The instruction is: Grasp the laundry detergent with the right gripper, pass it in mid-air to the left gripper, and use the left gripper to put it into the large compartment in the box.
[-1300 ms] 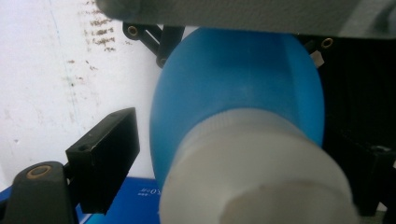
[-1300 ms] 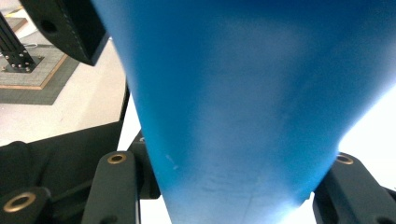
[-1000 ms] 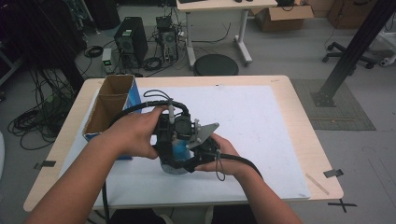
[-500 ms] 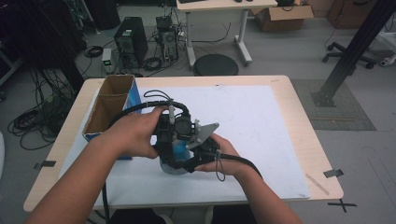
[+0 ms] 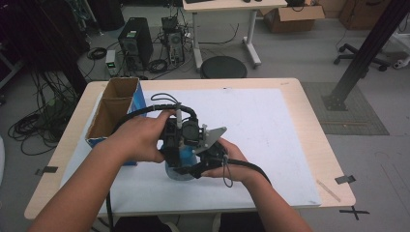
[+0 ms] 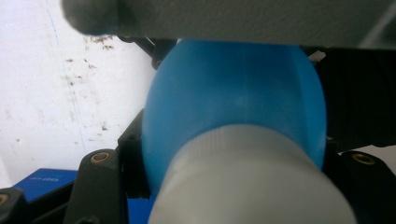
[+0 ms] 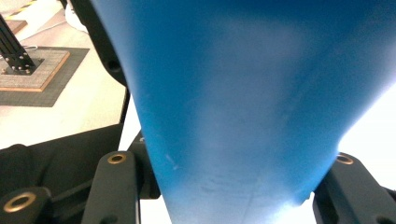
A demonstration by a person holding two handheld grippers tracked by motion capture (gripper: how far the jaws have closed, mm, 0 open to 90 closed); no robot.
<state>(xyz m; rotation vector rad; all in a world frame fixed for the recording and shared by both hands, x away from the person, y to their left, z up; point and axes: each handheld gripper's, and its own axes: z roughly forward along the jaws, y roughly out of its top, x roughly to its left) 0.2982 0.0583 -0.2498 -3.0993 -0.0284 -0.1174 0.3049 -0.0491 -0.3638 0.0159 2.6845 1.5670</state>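
A blue bottle (image 5: 178,169) with a white cap stands on the white sheet (image 5: 270,130) near the table's front edge, between both hands. My left gripper (image 5: 180,140) comes at it from above. In the left gripper view its jaws have just been closing and now sit tight on either side of the white cap (image 6: 247,186), my left gripper (image 6: 233,182) shut on it. My right gripper (image 5: 200,162) reaches in from the right and is shut on the bottle's blue body (image 7: 233,107), which sits between its jaws in the right gripper view (image 7: 231,186).
An open cardboard box with a blue side (image 5: 113,108) stands at the table's left edge, close to my left forearm. The white sheet runs bare to the right and back. Cables trail from both grippers toward me.
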